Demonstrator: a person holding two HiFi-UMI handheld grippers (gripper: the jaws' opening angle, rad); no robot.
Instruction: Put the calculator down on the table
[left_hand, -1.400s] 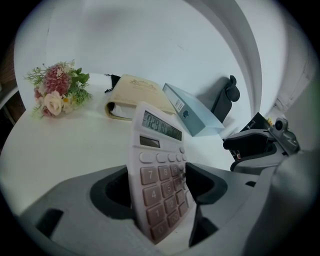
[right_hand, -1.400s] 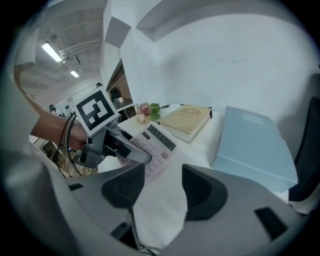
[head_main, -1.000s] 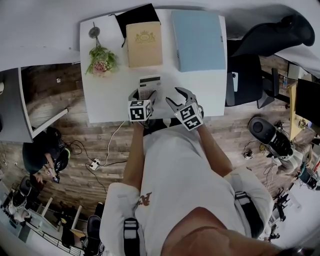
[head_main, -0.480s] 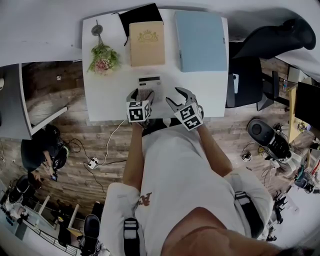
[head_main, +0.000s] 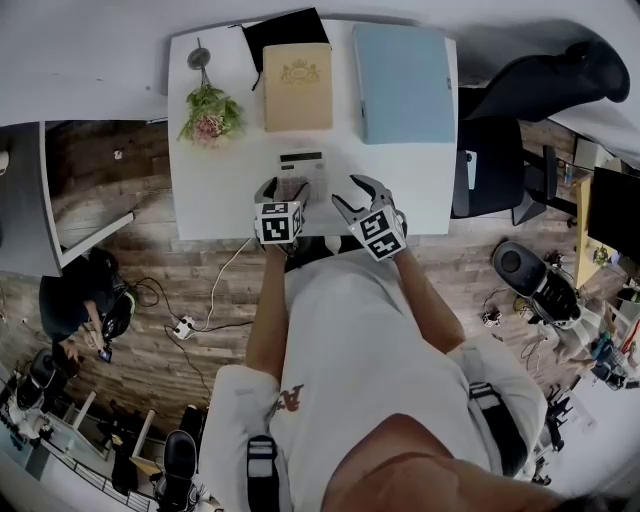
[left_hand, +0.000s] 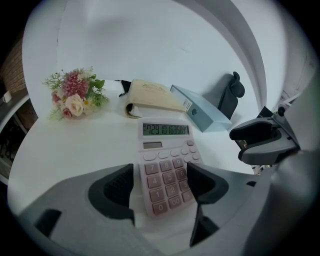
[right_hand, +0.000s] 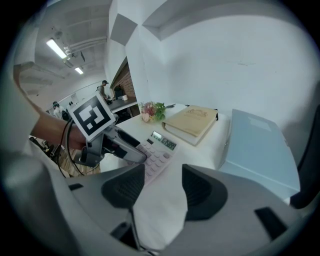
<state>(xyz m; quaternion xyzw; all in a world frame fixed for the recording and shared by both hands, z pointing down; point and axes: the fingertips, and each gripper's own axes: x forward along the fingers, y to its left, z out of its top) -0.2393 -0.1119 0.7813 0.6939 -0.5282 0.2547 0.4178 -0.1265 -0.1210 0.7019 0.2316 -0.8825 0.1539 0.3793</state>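
Observation:
A pale pink calculator (head_main: 301, 166) with digits on its display lies on the white table (head_main: 215, 195) near the front edge. My left gripper (head_main: 284, 187) straddles its lower end. In the left gripper view the calculator (left_hand: 162, 162) sits between the jaws of the left gripper (left_hand: 160, 182); a thin strip of table shows beside the left pad, and the right pad overlaps the keys. My right gripper (head_main: 352, 193) hovers open just to the right, holding nothing. The right gripper view shows its jaws (right_hand: 163, 187) apart, with the calculator (right_hand: 162, 145) and the left gripper (right_hand: 120, 145) to the left.
A bunch of flowers (head_main: 207, 115) lies at the table's left. A tan book (head_main: 297, 85) on a black pouch (head_main: 280, 28) and a light blue binder (head_main: 404, 80) occupy the back. A black office chair (head_main: 500, 150) stands to the right.
The head view has drifted slightly; both grippers and the calculator keep their places relative to the table.

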